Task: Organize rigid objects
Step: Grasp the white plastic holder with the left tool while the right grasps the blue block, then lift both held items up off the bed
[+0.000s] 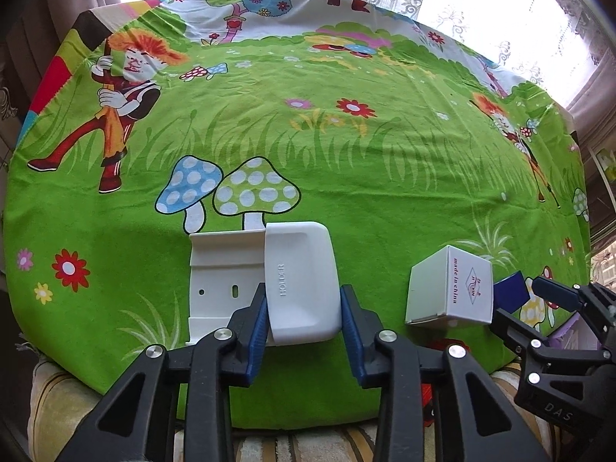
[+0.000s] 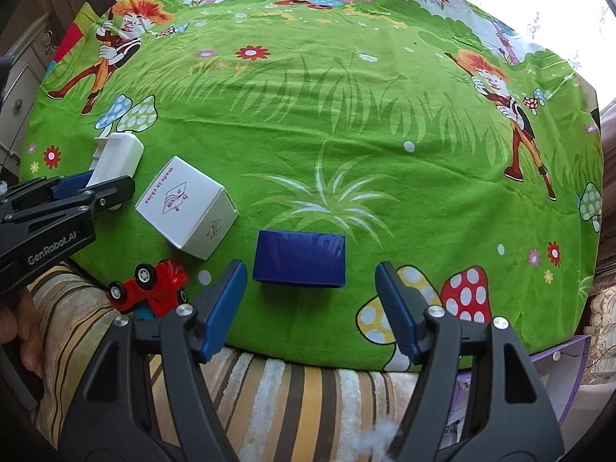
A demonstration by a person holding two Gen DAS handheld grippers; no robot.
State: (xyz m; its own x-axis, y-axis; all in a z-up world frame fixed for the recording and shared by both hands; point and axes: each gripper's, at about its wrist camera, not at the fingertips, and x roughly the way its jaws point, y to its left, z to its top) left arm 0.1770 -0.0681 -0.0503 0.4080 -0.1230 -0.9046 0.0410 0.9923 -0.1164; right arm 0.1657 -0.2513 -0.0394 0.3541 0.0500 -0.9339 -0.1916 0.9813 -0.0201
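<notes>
My left gripper (image 1: pixel 303 310) was clamped on the white holder (image 1: pixel 302 285): smooth moulded plastic, rounded corners, shallow recess, "HOLDER" embossed on its face. Both ribbed blue pads pressed its sides. It overlapped a flat white bracket (image 1: pixel 223 265) with slots, on the green cartoon-print cloth (image 1: pixel 346 177).

My right gripper (image 2: pixel 311 308) stood open, jaws wide, nothing between the pads. The glossy dark blue box (image 2: pixel 299 258), a hard-edged rectangle, lay just ahead of the tips, untouched.

The matte white carton (image 2: pixel 186 208) sat between holder and blue box. The red toy car (image 2: pixel 150 287), shiny plastic, lay tipped at the cloth's near edge, over striped fabric (image 2: pixel 269 389).
</notes>
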